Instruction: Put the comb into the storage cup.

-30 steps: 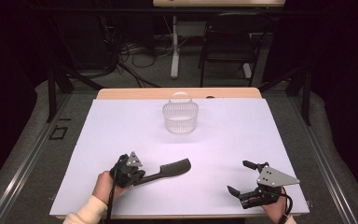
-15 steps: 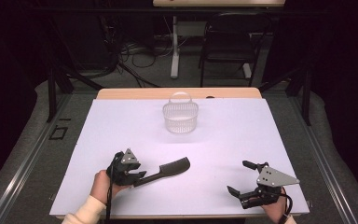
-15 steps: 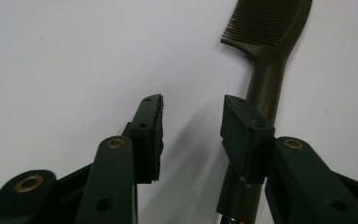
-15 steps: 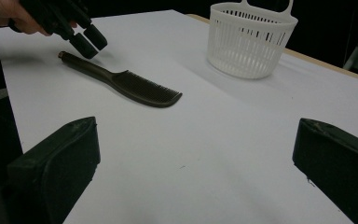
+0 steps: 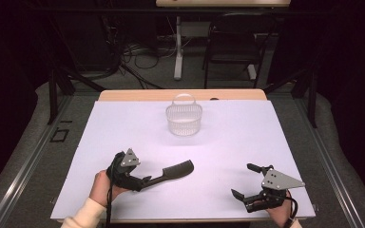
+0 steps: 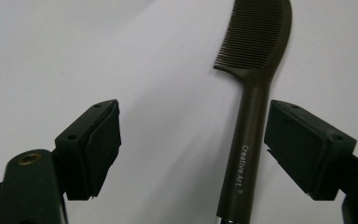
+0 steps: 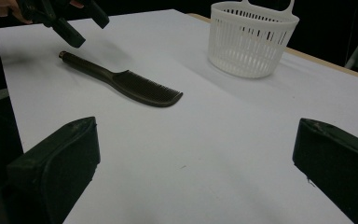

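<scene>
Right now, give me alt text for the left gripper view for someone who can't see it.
A dark plastic comb lies flat on the white table surface, its handle running between the left gripper's two black jaws, which have just been opening and stand apart from it. White lettering runs along the handle.

The left gripper [image 5: 145,180] has just been opening its jaws near the table's front edge; the right gripper [image 5: 246,181] stands wide open.
</scene>
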### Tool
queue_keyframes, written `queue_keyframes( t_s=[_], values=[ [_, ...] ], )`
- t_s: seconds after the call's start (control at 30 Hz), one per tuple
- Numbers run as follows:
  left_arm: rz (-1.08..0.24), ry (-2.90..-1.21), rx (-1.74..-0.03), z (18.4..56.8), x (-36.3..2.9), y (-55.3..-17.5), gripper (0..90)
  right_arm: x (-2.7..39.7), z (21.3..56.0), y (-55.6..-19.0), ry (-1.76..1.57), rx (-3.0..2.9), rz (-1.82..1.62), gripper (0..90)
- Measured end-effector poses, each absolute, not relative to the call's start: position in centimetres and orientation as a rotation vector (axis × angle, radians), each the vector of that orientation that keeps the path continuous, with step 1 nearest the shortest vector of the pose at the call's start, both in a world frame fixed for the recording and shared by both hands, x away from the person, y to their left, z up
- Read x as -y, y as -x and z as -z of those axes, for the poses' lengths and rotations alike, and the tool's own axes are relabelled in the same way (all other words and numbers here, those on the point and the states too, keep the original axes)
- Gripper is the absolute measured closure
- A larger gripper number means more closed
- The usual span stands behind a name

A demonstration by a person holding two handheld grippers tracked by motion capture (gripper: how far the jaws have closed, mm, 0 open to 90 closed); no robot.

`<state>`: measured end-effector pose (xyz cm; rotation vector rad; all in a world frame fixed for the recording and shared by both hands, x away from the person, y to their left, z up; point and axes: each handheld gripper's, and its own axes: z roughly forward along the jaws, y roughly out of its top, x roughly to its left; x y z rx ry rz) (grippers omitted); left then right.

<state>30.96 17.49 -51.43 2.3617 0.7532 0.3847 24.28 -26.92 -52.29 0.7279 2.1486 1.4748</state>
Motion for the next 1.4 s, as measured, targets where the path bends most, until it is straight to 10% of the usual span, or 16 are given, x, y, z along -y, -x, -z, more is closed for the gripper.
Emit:
queue_keyframes(
  t_s=[0.3, 1.4],
  values=[
    [-0.413, -2.399, -0.714, 51.0, -16.7, -30.7, 0.2, 26.9, 52.3, -24.3, -0.727, -2.149, -1.476, 0.3],
    [-0.452, -2.558, -0.638, 51.2, -12.4, -31.2, 0.1, 26.7, 52.4, -24.4, -0.731, -2.155, -1.48, 0.2]
  ],
)
